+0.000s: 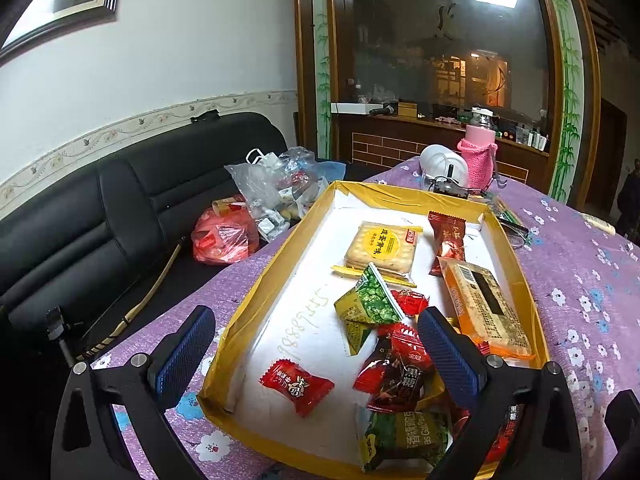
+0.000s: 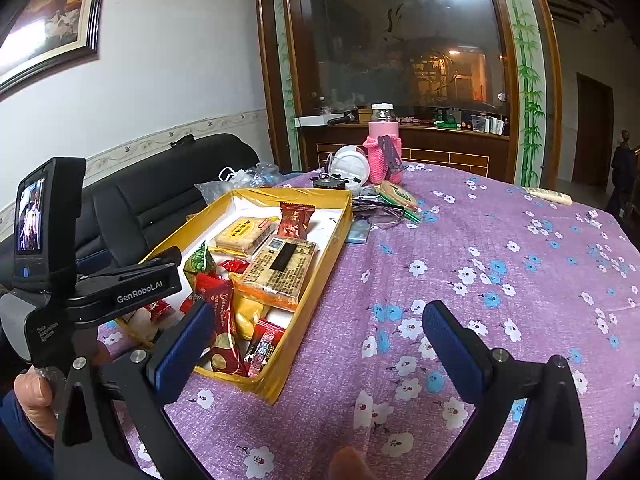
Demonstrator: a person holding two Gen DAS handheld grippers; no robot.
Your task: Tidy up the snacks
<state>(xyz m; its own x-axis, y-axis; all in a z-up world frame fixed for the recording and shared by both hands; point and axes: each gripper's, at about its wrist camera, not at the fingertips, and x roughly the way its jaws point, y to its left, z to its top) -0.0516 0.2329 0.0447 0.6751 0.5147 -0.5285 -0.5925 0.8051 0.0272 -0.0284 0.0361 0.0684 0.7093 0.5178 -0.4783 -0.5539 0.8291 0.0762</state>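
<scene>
A: Left wrist view: left gripper (image 1: 316, 360) spread over yellow tray (image 1: 256, 300) on desk; red candy (image 1: 297, 386) lies between its fingers, long axis crosswise.
B: Right gripper (image 2: 316, 344) spread, empty, beside tray's right wall; left's nearer.

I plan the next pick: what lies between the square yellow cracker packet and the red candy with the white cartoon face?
In the left wrist view, only bare white floor of the yellow cardboard tray separates cracker packet and red candy; faint handwritten digits cross it.
</scene>
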